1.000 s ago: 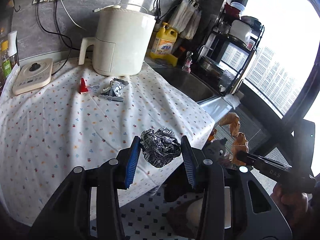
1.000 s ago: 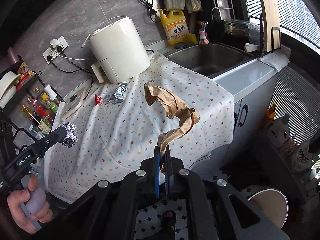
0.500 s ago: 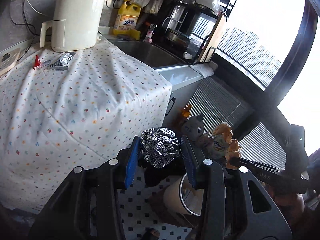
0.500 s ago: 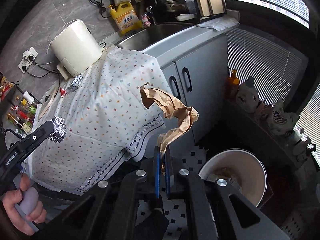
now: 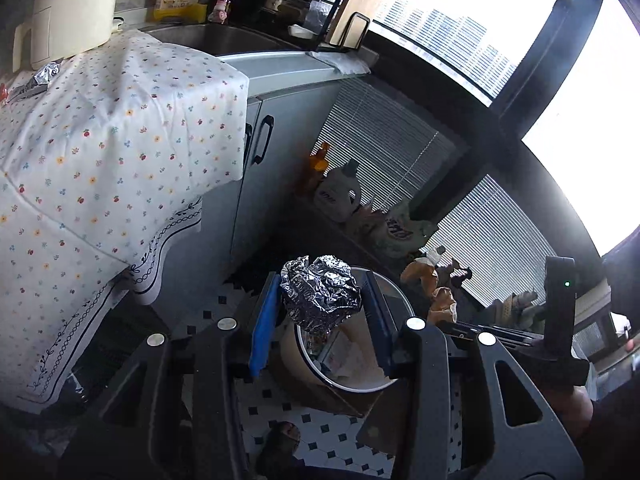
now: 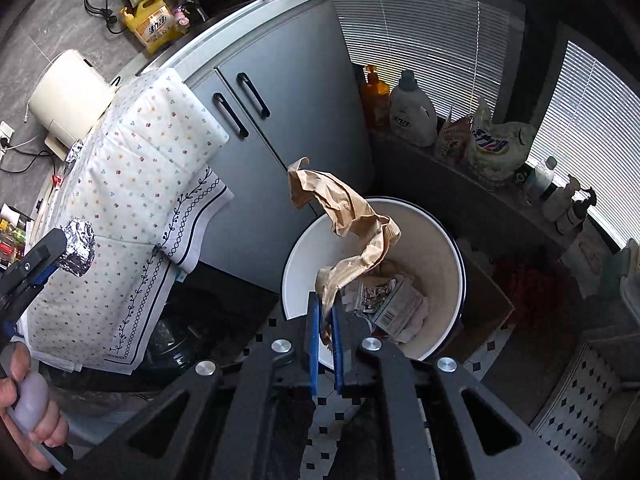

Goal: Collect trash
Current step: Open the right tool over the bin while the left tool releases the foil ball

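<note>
My left gripper (image 5: 320, 300) is shut on a crumpled foil ball (image 5: 320, 294) and holds it above the white round bin (image 5: 352, 384) on the floor. My right gripper (image 6: 324, 312) is shut on a crumpled brown paper (image 6: 352, 220) that hangs over the same bin (image 6: 440, 232). The bin holds a small carton and other scraps (image 6: 392, 304). The foil ball also shows in the right wrist view (image 6: 80, 246), off to the left of the bin. The brown paper shows in the left wrist view (image 5: 434, 284). More foil trash (image 5: 44, 74) lies on the counter.
The counter with the dotted cloth (image 5: 100, 140) is to the left. Grey cabinet doors (image 6: 280, 112) stand behind the bin. Detergent bottles and bags (image 6: 452, 124) line the sill by the window blinds. A brown cardboard box (image 6: 488, 304) sits beside the bin on the tiled floor.
Both grippers have swung away from the counter and down toward the bin on the floor, each still holding its piece of trash. The bin is now directly under them.
</note>
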A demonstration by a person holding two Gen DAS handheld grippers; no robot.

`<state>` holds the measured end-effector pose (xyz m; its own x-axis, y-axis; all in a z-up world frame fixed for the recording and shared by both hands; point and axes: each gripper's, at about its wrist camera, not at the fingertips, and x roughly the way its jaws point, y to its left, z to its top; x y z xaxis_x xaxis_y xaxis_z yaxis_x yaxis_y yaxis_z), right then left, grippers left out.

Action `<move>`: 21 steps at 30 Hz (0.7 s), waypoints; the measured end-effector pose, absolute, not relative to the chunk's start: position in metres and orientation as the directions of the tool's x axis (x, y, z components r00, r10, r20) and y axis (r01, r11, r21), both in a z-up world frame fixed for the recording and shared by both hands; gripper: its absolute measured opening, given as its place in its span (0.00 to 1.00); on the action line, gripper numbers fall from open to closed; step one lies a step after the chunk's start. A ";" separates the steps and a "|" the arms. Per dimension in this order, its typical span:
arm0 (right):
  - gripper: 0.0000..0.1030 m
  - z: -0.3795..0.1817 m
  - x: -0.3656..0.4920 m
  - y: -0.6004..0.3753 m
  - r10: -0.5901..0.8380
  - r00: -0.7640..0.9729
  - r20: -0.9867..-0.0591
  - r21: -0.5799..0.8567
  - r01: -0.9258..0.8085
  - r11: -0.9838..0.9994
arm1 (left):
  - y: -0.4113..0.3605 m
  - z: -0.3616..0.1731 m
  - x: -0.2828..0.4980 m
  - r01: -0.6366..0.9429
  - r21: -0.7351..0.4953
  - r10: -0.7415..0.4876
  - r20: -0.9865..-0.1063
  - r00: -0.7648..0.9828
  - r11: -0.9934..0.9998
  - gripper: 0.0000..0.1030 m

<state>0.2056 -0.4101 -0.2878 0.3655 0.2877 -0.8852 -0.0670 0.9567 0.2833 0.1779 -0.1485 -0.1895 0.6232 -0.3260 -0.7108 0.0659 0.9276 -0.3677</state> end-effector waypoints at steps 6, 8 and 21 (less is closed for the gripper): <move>0.56 -0.297 0.198 -0.430 0.266 0.365 -0.892 0.284 -0.003 0.959 | -0.165 -0.192 0.178 0.093 -0.368 -0.345 -0.716 0.607 0.925 0.40; 0.58 -0.291 0.193 -0.440 0.255 0.380 -0.889 0.279 0.008 0.960 | -0.171 -0.196 0.178 0.095 -0.372 -0.352 -0.721 0.597 0.923 0.40; 0.61 -0.249 0.162 -0.495 0.214 0.473 -0.855 0.298 0.109 0.948 | -0.229 -0.214 0.198 0.202 -0.399 -0.443 -0.731 0.519 0.895 0.40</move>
<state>0.1622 -0.4954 -0.2489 0.4730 0.2139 -0.8547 0.1090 0.9484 0.2977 0.1980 -0.2293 -0.2145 0.5192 -0.4428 -0.7310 0.2017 0.8947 -0.3986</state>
